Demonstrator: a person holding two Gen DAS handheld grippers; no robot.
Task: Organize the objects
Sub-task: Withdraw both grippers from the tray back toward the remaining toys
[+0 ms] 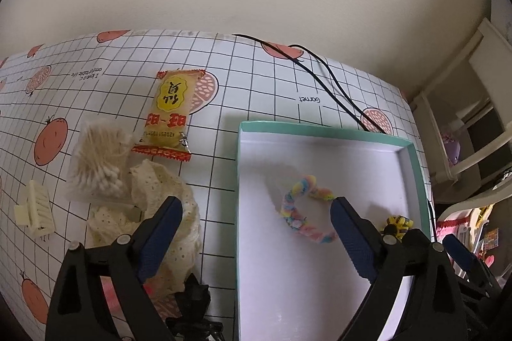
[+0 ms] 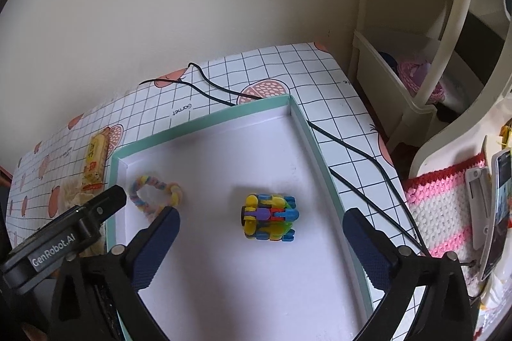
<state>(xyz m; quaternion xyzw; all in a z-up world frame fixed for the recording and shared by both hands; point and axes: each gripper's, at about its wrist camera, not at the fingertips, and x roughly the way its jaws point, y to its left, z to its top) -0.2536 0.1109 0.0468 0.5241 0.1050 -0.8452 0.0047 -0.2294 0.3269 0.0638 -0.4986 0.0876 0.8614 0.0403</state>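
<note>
A shallow box with a mint-green rim (image 1: pixel 323 128) (image 2: pixel 204 118) lies on the checked tablecloth. Inside it rest a pastel braided loop (image 1: pixel 304 206) (image 2: pixel 153 192) and a multicoloured block toy (image 2: pixel 270 219) (image 1: pixel 396 224). My left gripper (image 1: pixel 256 213) hangs open over the box's left wall, empty. My right gripper (image 2: pixel 260 221) stands open above the box, with the block toy lying between its fingers below. Left of the box are a yellow snack packet (image 1: pixel 169 113) (image 2: pixel 95 155), a bag of cotton swabs (image 1: pixel 97 161), a cream lace cloth (image 1: pixel 163 206) and a cream hair clip (image 1: pixel 35 209).
Two black cables (image 1: pixel 326 78) (image 2: pixel 352 155) run across the table behind and right of the box. A cream shelf unit (image 2: pixel 416 59) stands off the table's right edge. A pink-and-white knitted mat (image 2: pixel 441 206) with a phone (image 2: pixel 499 209) sits at the right.
</note>
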